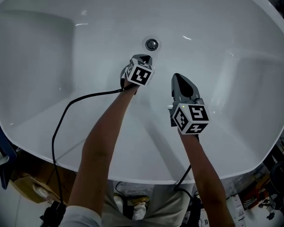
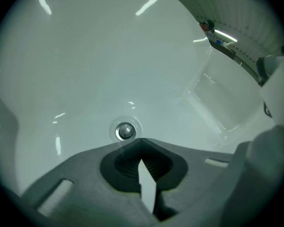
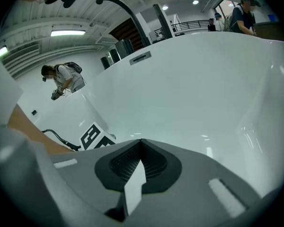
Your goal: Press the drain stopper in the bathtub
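Near one drain stopper (image 1: 152, 44): left tongs (image 1: 145, 58), right tongs (image 1: 178, 77).

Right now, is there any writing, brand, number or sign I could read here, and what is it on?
No readable words, brands or numbers anywhere.
The cube on the left hand-held gripper and the cube on the right hand-held gripper: black-and-white square patterns, not letters.
On the bathtub and drain stopper: no print.
On the clutter on the floor beside the tub: too small and dark to read.
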A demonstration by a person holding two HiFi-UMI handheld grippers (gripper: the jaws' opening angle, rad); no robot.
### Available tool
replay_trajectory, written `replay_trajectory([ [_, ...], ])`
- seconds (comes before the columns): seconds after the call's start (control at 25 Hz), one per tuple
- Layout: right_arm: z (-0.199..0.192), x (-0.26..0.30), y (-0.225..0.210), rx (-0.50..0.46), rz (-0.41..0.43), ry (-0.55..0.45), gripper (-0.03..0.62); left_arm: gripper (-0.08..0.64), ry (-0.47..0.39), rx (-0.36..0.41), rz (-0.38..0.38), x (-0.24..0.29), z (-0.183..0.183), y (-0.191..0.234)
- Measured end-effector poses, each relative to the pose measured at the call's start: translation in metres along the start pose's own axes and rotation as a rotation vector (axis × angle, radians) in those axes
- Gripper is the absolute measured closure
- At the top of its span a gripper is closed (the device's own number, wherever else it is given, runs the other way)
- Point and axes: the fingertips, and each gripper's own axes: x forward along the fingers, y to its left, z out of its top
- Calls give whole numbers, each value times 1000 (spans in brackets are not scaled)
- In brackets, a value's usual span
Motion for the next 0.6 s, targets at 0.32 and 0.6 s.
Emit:
replay_trajectory([
  [0.32,28,-62,22,20,-15,-25,591,561,-48,-10,12,-81,31,-25],
  [0.6,57,-117,55,28,-22,-25,590,561,-56,-96,18,-164,43,-44],
])
